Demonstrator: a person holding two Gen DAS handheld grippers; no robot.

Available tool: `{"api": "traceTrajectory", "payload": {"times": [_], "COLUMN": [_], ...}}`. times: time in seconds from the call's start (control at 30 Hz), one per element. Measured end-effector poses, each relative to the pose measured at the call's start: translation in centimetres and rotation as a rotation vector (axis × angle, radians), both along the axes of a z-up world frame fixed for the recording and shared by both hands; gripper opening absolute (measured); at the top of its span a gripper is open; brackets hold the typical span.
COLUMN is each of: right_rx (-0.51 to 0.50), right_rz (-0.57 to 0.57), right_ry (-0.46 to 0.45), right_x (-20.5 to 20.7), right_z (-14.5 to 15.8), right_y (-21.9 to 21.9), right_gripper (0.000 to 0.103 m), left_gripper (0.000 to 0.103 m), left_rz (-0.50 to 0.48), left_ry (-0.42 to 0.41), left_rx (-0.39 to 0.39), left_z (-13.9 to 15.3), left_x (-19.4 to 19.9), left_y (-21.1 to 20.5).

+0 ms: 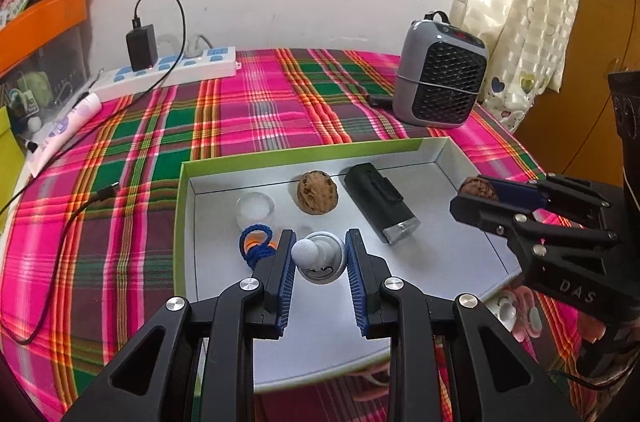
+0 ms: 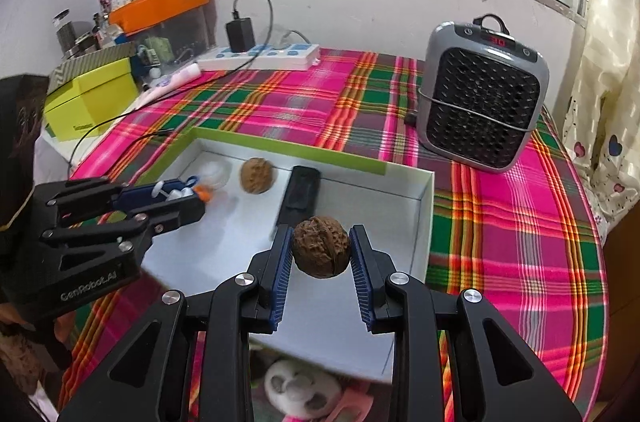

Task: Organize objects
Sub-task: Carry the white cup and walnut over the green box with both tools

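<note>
**Walnut and white knob held over the tray**

Walnut [image 2: 321, 247] sits clamped between my right fingers [image 2: 321, 250], low in the middle of the right wrist view, the blue ribbed pads pressing its two sides so it hangs above the tray [image 2: 424, 210]. My left fingers [image 1: 320, 254] are drawn in narrow, and a small white knob-shaped piece [image 1: 318, 256] sits between the pads, low in the middle of the left wrist view; its round head touches the left pad, but whether the right pad presses on it I cannot tell. In the right wrist view those same left fingers show at the left edge with the white piece between them.

The tray is a shallow white box with a green rim, lying on the plaid-covered surface [image 1: 256, 102]. Inside it, toward the far wall, a second walnut [image 1: 317, 192] rests near the middle, a small clear round dish [image 1: 255, 208] to its left and a black flashlight [image 1: 380, 202] to its right, lying at an angle with its lens toward the camera. A blue cord loop [image 1: 256, 246] with an orange bit lies just left of my left fingers.

Beyond the tray, a grey fan heater [image 1: 440, 78] stands upper right, and a white power strip [image 1: 172, 70] with a black adapter plugged in lies upper left.
</note>
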State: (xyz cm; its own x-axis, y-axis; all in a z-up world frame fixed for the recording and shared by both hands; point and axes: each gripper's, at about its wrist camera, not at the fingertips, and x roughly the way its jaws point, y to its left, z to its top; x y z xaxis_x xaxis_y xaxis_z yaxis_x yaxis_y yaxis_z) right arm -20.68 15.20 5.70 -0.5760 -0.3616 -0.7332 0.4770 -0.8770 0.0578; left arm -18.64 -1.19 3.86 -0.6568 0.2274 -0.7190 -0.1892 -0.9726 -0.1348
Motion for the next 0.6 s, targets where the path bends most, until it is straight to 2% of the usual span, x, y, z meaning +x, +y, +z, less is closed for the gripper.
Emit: {"api": "traceTrajectory", "payload": {"times": [0.6], "right_rx": [0.027], "right_rz": [-0.013], "right_ry": [-0.051], "right_x": [-4.3], "right_z": [-1.8], "right_y": [0.1], "right_gripper": [0.03], "left_gripper": [0.023], "left_rz": [0.01], "left_ry": [-0.029], "left_rx": [-0.013], "left_z": [-1.4], "left_x": [-2.2], "left_y": [0.2]}}
